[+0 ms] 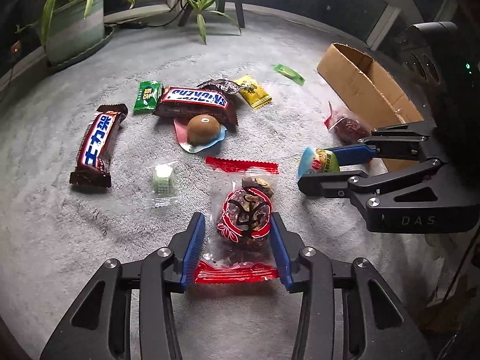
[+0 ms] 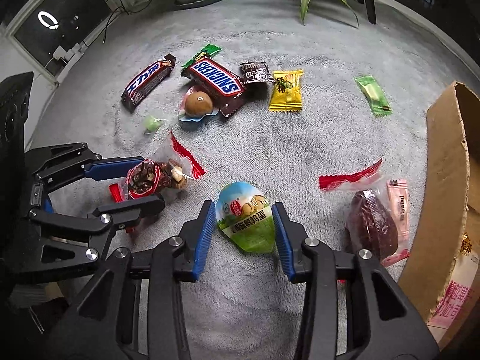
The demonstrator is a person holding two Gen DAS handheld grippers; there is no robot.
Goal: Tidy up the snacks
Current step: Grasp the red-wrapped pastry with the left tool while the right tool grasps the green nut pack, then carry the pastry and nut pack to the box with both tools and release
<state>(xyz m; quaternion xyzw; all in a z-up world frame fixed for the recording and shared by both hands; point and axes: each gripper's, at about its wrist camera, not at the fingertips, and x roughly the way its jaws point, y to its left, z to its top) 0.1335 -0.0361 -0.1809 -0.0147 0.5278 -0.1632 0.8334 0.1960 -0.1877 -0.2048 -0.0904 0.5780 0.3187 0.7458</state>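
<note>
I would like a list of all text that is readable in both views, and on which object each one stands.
"SNICKERS": brown Snickers bar.
"士力架": second brown bar.
"鹌鹑蛋", end of a longer line: green egg pouch.
"DAS": body of the right tongs.
Yellow candy, dark small packet, pink wrapper, cardboard box: print too blurred to read.

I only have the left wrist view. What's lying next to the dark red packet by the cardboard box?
Observer: A pink wrapper lies against it, between the dark red packet and the cardboard box.
Operator: Any print on the box?
Observer: Yes, pink lettering low on the side facing the right wrist camera.
Operator: What are the right tongs holding?
Observer: An egg-shaped packet picturing small eggs, both pads on it.
</note>
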